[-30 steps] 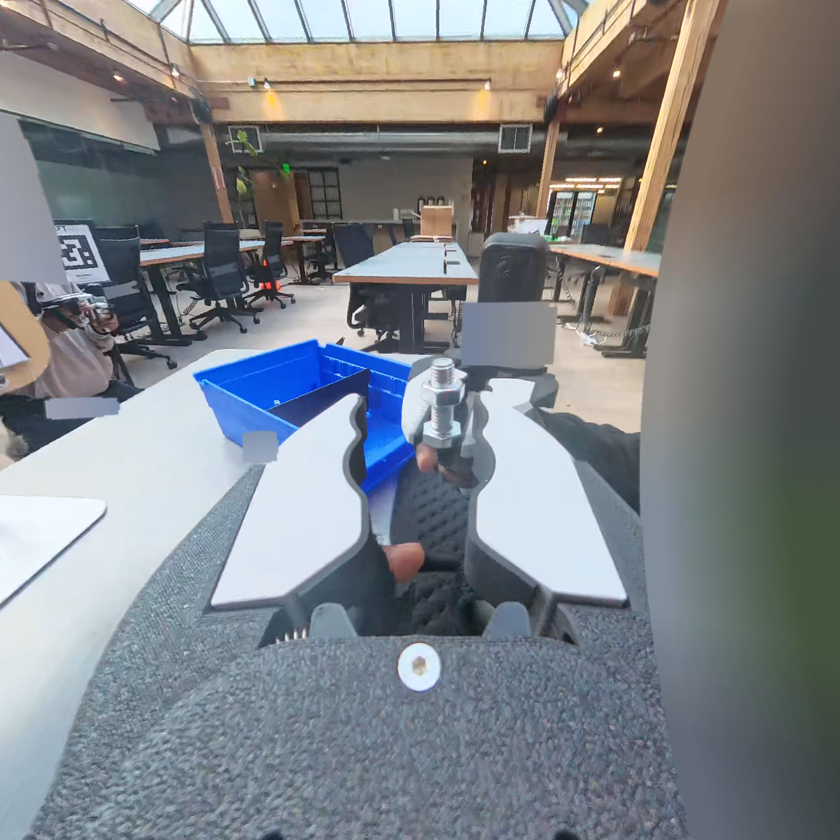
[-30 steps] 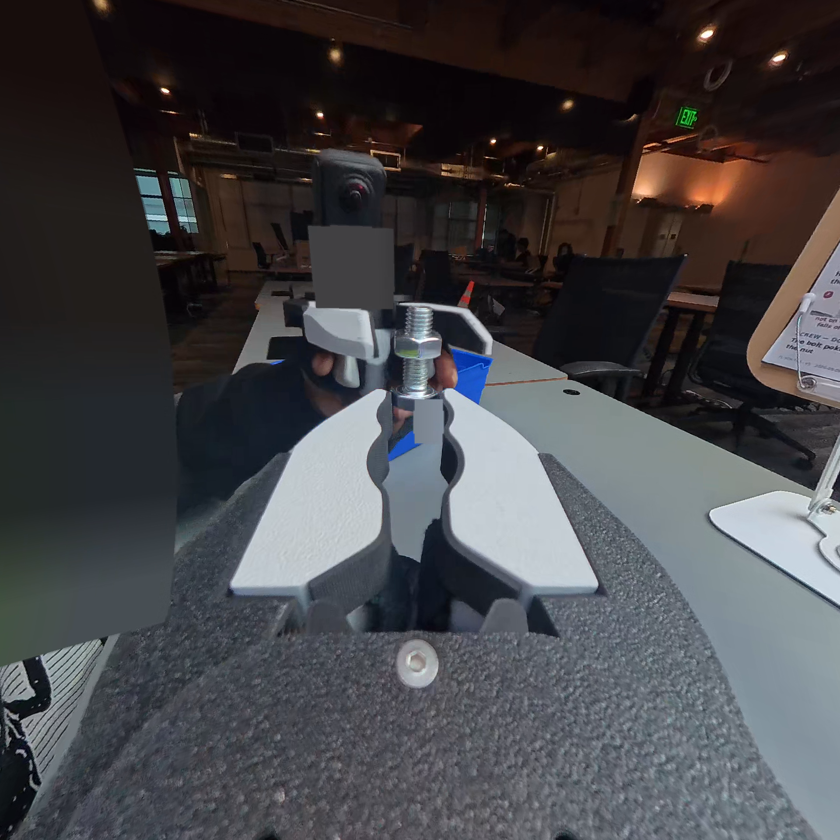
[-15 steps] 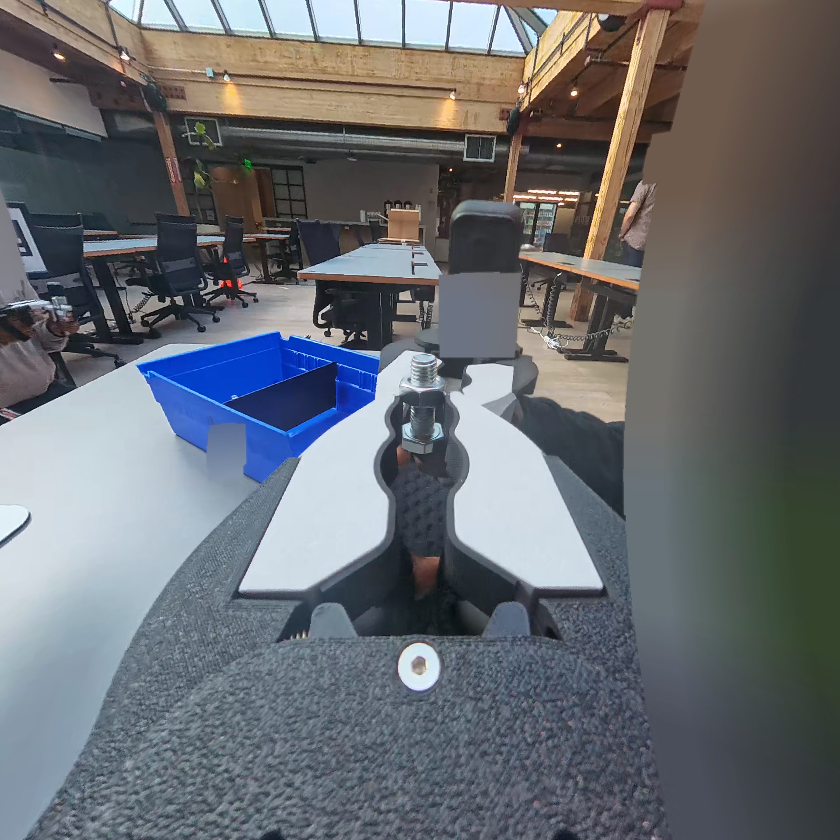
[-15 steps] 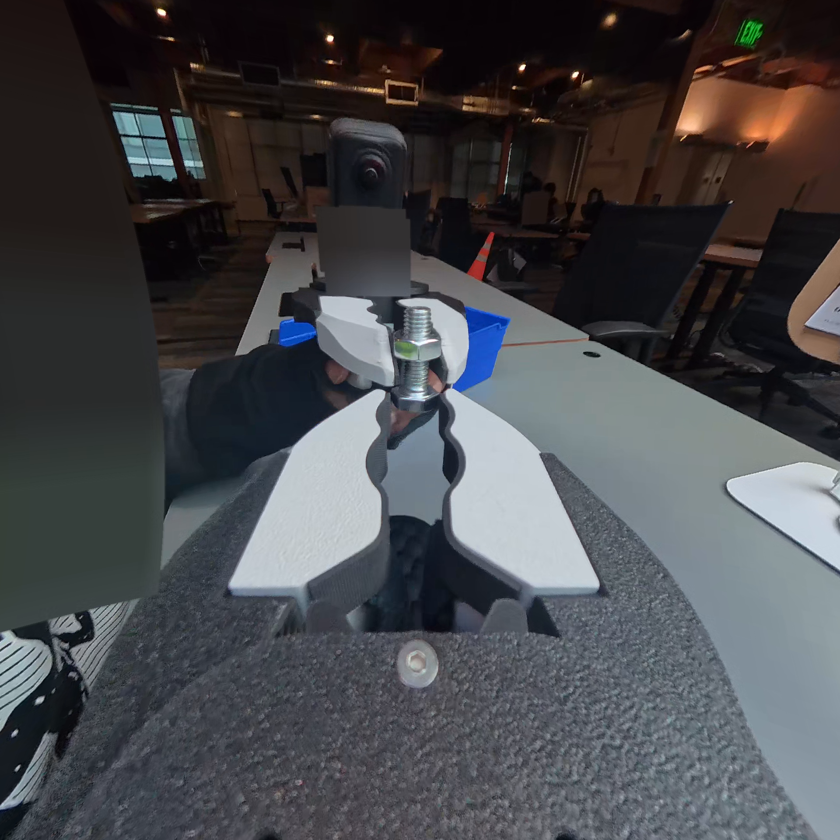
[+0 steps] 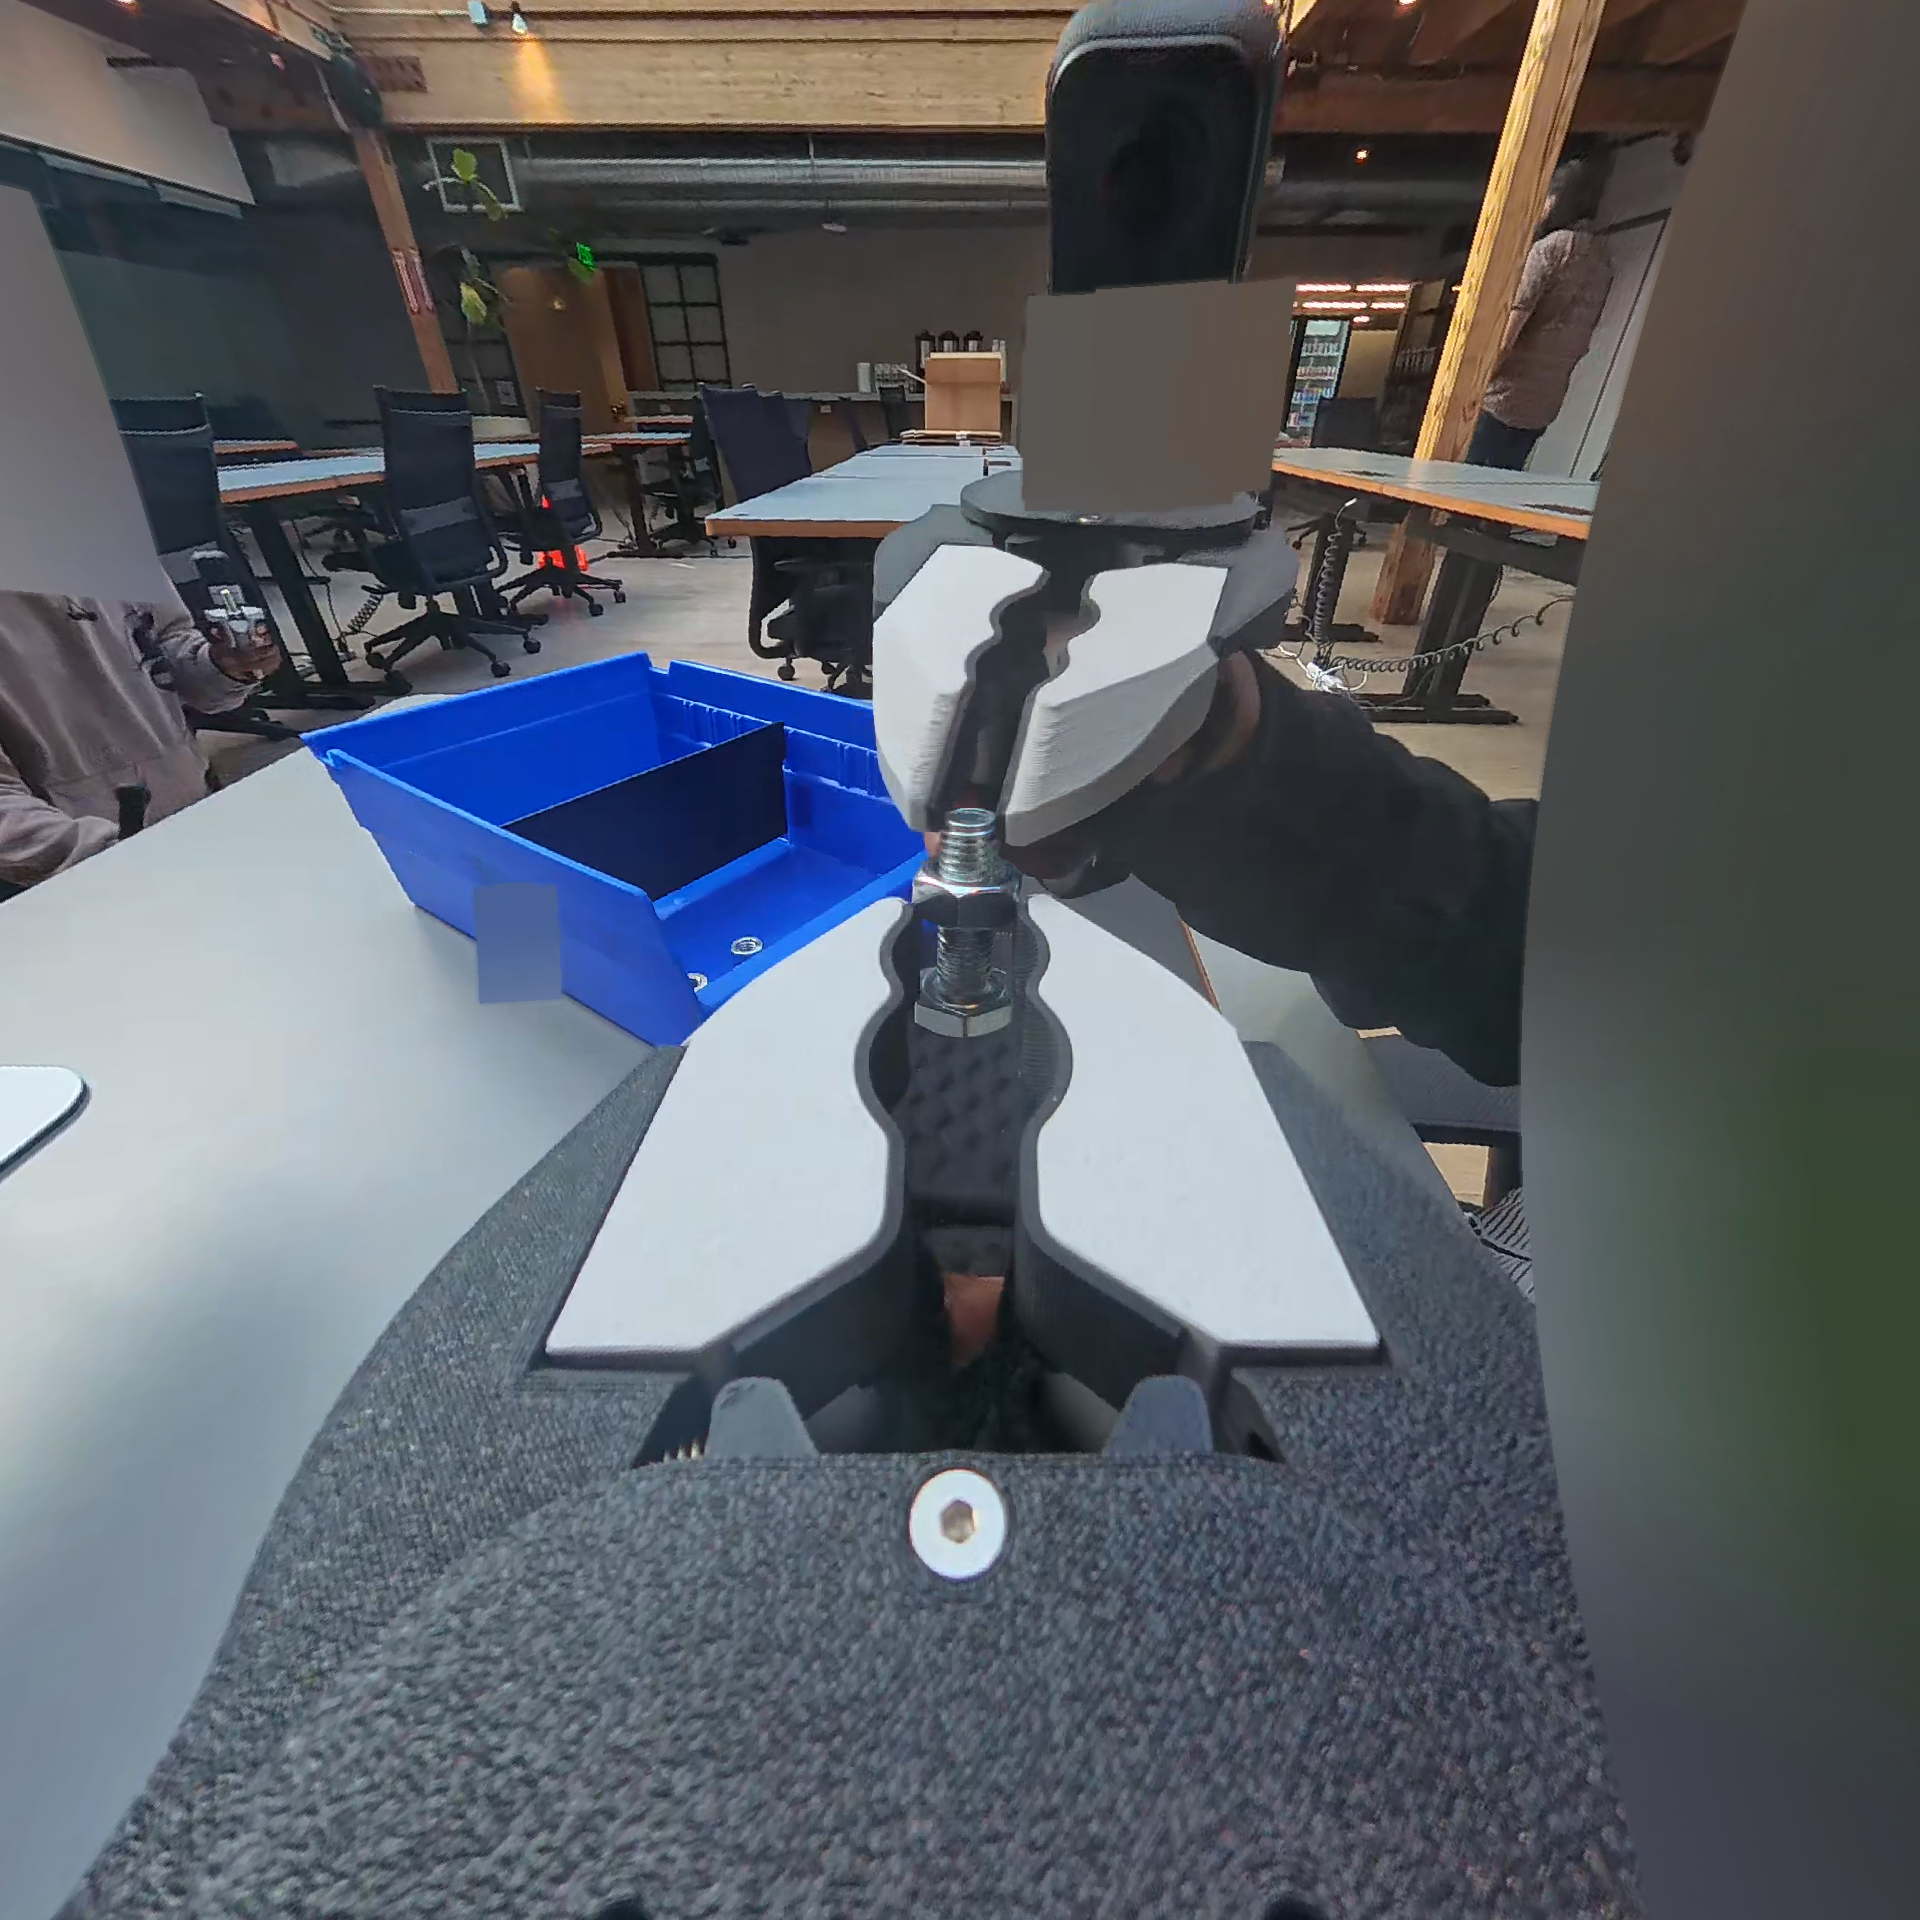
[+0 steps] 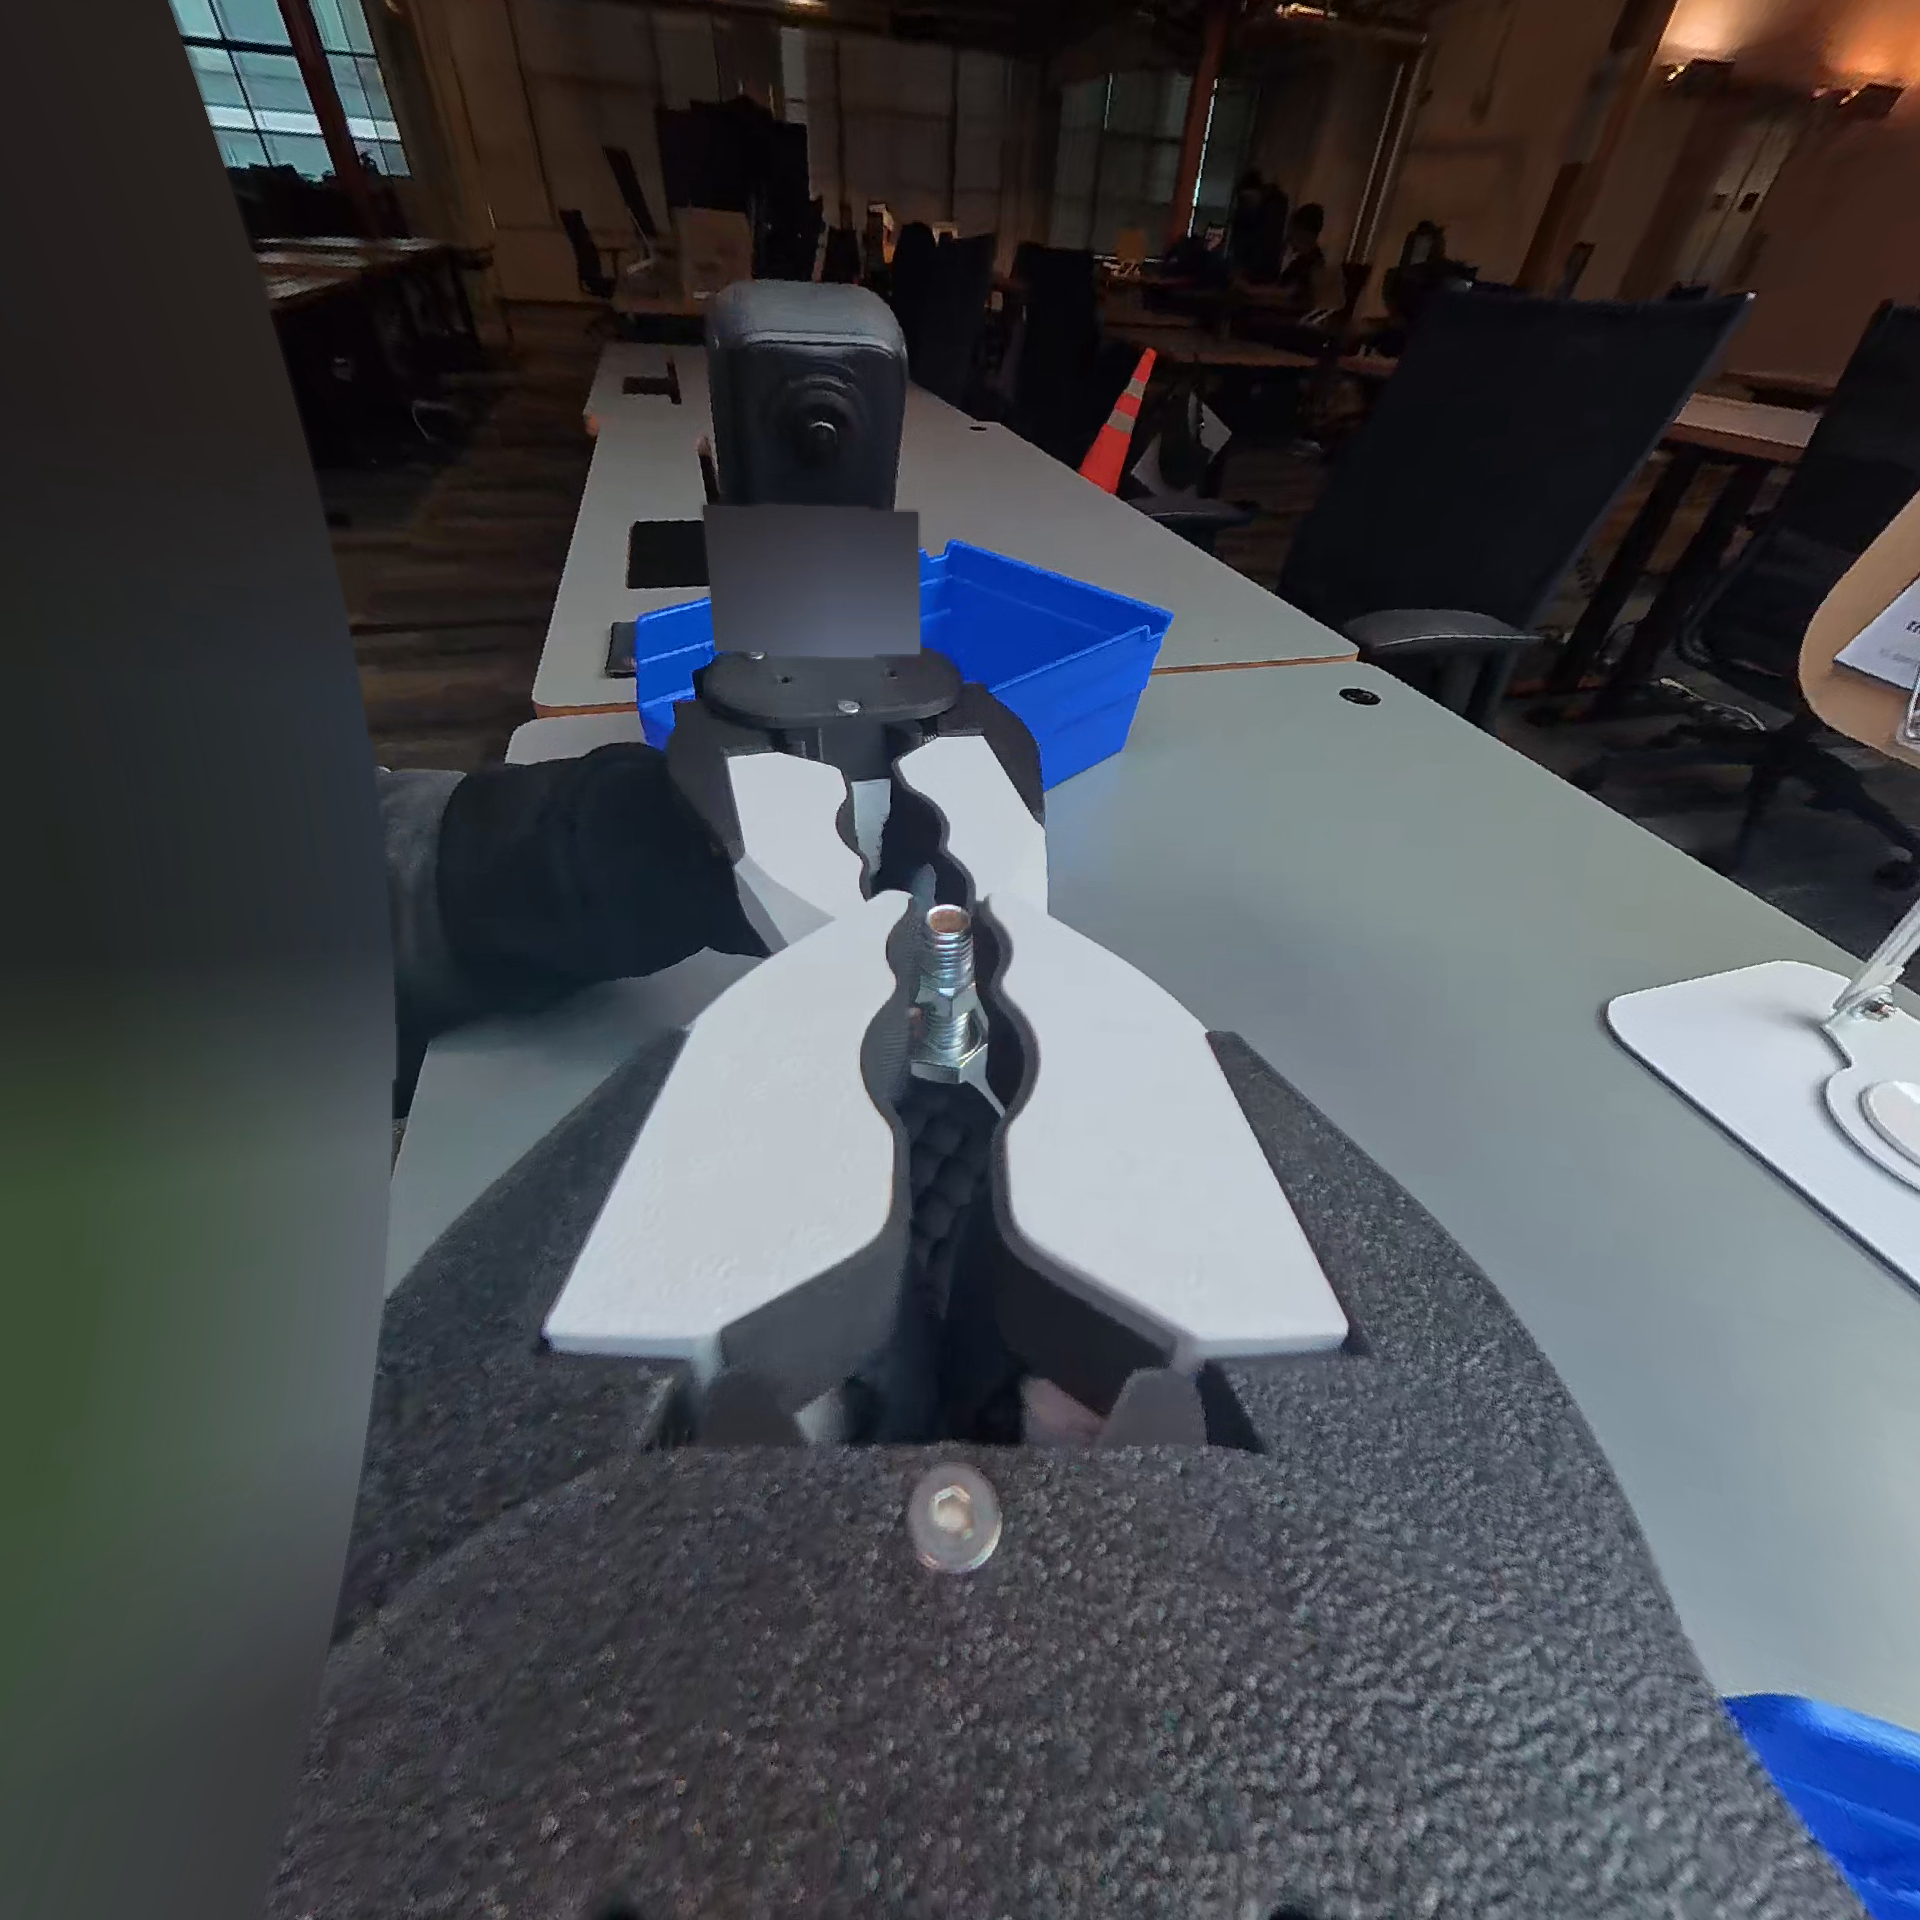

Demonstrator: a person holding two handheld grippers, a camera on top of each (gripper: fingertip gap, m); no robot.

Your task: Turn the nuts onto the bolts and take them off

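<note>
Bolt (image 5: 964, 940) is held upright above the table (image 5: 239, 1039). Nut (image 5: 966, 891) is clamped by left gripper (image 5: 964, 914), threaded end by right gripper (image 6: 940, 935), presumably so the nut can be turned.

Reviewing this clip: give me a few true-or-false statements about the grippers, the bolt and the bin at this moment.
1. The blue bin sits on the grey table. True.
2. The bolt carries no nut. False: a nut is threaded partway along it.
3. The left gripper is wide open. False: its fingers are closed on the nut.
4. The right gripper comes from above, its tips at the bolt's threaded end. True.
5. The bolt lies flat on the table. False: it is held upright in the air between the two grippers.
</note>
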